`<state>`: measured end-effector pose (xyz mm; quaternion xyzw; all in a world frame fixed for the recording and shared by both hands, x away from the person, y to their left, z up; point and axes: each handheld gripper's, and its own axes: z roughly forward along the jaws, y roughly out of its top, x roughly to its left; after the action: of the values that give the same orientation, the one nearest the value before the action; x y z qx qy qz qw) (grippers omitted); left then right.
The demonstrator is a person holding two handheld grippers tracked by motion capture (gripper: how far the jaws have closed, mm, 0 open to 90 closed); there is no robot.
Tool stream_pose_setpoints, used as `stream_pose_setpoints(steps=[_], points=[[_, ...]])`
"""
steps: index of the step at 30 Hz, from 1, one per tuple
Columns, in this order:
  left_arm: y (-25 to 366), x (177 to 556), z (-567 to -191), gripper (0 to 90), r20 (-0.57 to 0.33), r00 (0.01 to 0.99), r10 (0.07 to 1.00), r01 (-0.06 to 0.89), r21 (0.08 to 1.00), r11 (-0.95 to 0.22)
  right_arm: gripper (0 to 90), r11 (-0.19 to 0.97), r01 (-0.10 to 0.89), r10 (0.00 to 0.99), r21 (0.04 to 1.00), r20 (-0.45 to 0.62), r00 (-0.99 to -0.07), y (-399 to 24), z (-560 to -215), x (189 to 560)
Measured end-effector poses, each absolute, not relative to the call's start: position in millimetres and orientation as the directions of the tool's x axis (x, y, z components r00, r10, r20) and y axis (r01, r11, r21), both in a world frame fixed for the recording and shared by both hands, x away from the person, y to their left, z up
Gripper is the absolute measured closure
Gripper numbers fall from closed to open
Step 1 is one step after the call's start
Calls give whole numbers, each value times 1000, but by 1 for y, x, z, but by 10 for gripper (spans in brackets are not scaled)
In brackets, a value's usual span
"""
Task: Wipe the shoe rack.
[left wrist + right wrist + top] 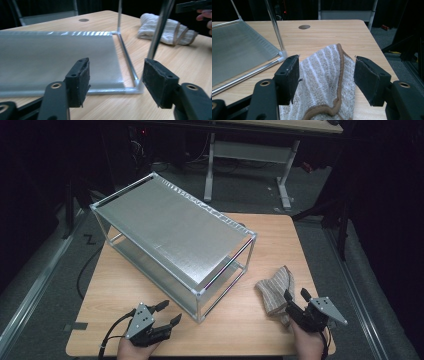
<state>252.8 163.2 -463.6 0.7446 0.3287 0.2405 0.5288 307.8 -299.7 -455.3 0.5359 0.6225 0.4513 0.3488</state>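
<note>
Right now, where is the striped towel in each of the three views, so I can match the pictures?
High view: the striped towel lies lower right on the table, just ahead of the right gripper.
Left gripper view: upper right, behind the rack's post.
Right gripper view: bottom centre, between the open jaws.
Shared landmark: the metal rack, beside the towel.

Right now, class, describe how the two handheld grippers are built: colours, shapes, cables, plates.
The left gripper and the right gripper are black, each topped by a grey three-cornered plate with small holes. Each has two jaws with flat, rough black pads and brass-ringed pivots. A black cable trails from the left gripper.
</note>
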Motion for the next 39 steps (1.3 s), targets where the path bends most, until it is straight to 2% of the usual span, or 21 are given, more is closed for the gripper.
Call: stream_pose_setpoints(steps=[1, 2, 5, 12, 18, 22, 27, 36, 39], points=[[161, 253, -463, 415, 1, 675, 738, 236, 947, -216, 377, 22, 350, 981, 936, 47, -188, -299, -455, 307], [154, 252, -463, 432, -52, 680, 731, 249, 954, -164, 374, 21, 349, 980, 937, 50, -194, -298, -455, 307], [142, 252, -458, 486, -66, 705, 706, 237, 960, -147, 359, 14, 342, 976, 940, 61, -207, -296, -455, 305], [118, 255, -452, 625, -28, 716, 698, 199, 966, -166, 363, 33, 334, 976, 942, 42, -214, -292, -454, 300], [107, 258, -452, 683, -8, 715, 699, 181, 968, -175, 369, 34, 346, 975, 937, 45, -217, -291, -457, 301], [100, 259, -449, 796, 12, 702, 713, 168, 969, -181, 377, 33, 338, 974, 941, 46, -223, -292, -455, 298], [86, 267, -449, 803, -4, 702, 712, 180, 969, -172, 415, 38, 333, 971, 942, 44, -237, -291, -454, 297], [54, 288, -447, 793, -26, 713, 700, 196, 967, -164, 414, 62, 328, 962, 943, 32, -272, -282, -452, 296], [59, 287, -448, 672, -43, 724, 689, 207, 966, -157, 408, 75, 320, 952, 944, 27, -304, -273, -451, 296]])
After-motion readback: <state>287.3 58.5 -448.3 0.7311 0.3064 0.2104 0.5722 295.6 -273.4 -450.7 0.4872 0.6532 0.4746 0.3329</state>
